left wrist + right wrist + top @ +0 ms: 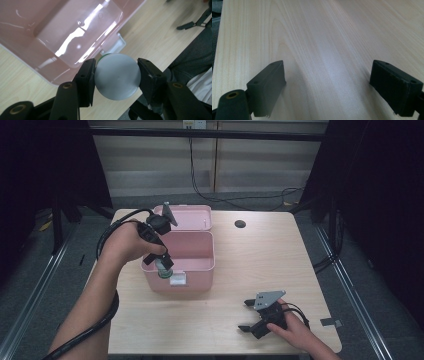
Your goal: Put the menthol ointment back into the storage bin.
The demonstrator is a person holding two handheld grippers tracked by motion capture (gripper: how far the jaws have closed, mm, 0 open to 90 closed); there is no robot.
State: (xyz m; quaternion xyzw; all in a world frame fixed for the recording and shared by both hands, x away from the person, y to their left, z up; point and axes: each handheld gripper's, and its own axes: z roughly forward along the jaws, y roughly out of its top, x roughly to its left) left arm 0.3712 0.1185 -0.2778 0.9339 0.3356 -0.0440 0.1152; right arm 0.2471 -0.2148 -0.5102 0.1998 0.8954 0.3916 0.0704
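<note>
My forearms are bare, no sleeves. My left gripper (165, 265) is black, with a thick black cable looping back from it and a grey three-cornered plate on top. Its jaws are matte black blocks on arms with brass-coloured pivot screws. My right gripper (246, 316), right of the left gripper, has the same grey plate and thin black cables.

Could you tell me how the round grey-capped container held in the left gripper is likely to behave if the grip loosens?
The container looks round with a smooth cap, so it could slip between the left gripper's pads. Its curved sides suggest it would probably roll on the table. It hangs over the pink box's front rim, so it might drop inside or outside.
</note>
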